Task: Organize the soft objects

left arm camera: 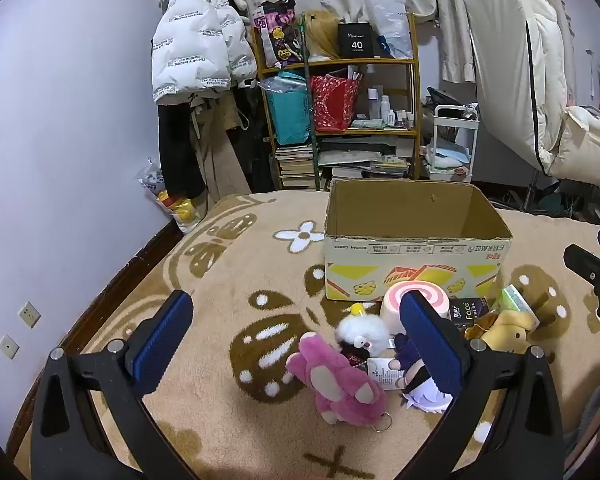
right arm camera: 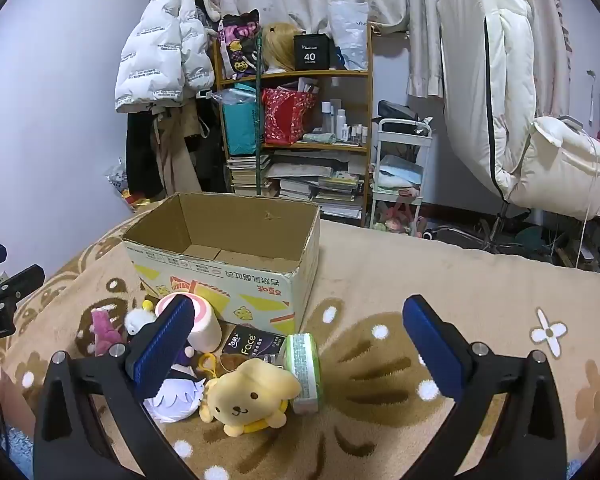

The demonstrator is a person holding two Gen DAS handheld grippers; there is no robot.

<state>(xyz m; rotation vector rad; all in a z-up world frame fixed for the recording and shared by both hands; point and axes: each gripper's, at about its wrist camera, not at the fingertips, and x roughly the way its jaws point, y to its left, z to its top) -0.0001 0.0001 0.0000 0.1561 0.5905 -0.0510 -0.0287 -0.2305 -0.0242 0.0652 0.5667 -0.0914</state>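
An open, empty cardboard box (left arm camera: 416,268) stands on the patterned blanket; it also shows in the right wrist view (right arm camera: 228,280). In front of it lie a pink plush (left arm camera: 340,380), a white fluffy toy (left arm camera: 360,330), a pink swirl roll cushion (left arm camera: 392,300), a purple-and-white doll (left arm camera: 416,380) and a yellow dog plush (right arm camera: 248,396). My left gripper (left arm camera: 296,344) is open above the pink plush. My right gripper (right arm camera: 300,352) is open above the yellow dog plush (left arm camera: 508,330) and a green tissue pack (right arm camera: 304,368).
A dark "Face" packet (right arm camera: 252,344) lies by the box. The bed edge and wall sockets (left arm camera: 28,314) are at the left. A cluttered shelf (left arm camera: 340,120), hanging coats (left arm camera: 196,40) and a white cart (right arm camera: 400,168) stand beyond the bed.
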